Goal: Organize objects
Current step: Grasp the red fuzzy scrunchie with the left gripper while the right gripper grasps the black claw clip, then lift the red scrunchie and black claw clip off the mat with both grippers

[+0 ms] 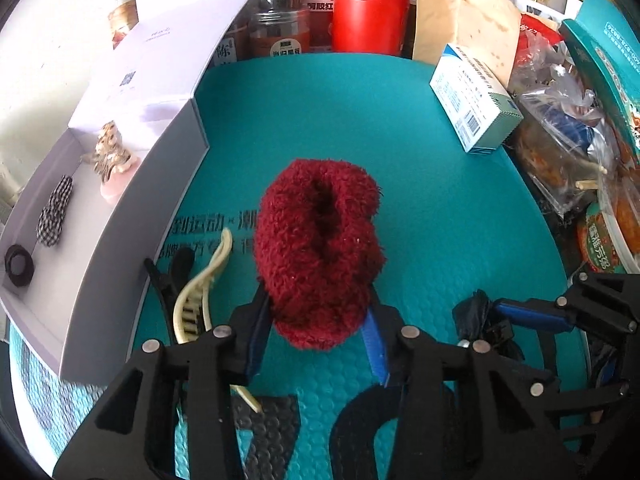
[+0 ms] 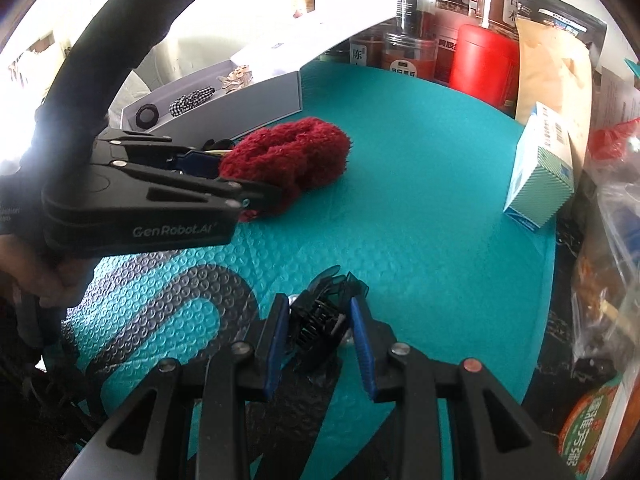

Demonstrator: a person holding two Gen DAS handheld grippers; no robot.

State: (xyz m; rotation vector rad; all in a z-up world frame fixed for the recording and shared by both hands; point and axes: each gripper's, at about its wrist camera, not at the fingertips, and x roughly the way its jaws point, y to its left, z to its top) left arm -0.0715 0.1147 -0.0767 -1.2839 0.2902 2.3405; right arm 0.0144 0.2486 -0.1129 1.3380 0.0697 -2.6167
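In the middle of the teal bubble-textured mat (image 1: 460, 220), a fluffy dark-red plush scrunchie (image 1: 320, 256) lies folded on itself, its pile thick and curly with a dark slit along the top. My left gripper (image 1: 318, 340) has its blue pads on either side of the scrunchie's near end; they seem to press into the pile, though the fluff hides the contact. My right gripper (image 2: 320, 340) is clamped on a black plastic claw hair clip (image 2: 320, 320) near the mat's near edge. Along the mat's left edge stands an open white shallow cardboard box (image 1: 104, 240). It holds a small black ring-shaped hair tie (image 1: 18, 266), a black-and-white gingham scrunchie (image 1: 56, 212) and a gold-and-pink ornamental clip (image 1: 112, 160). Between the box wall and the scrunchie, on the mat, lie a cream plastic claw clip (image 1: 200, 292) and a black clip (image 1: 172, 276) beside it.
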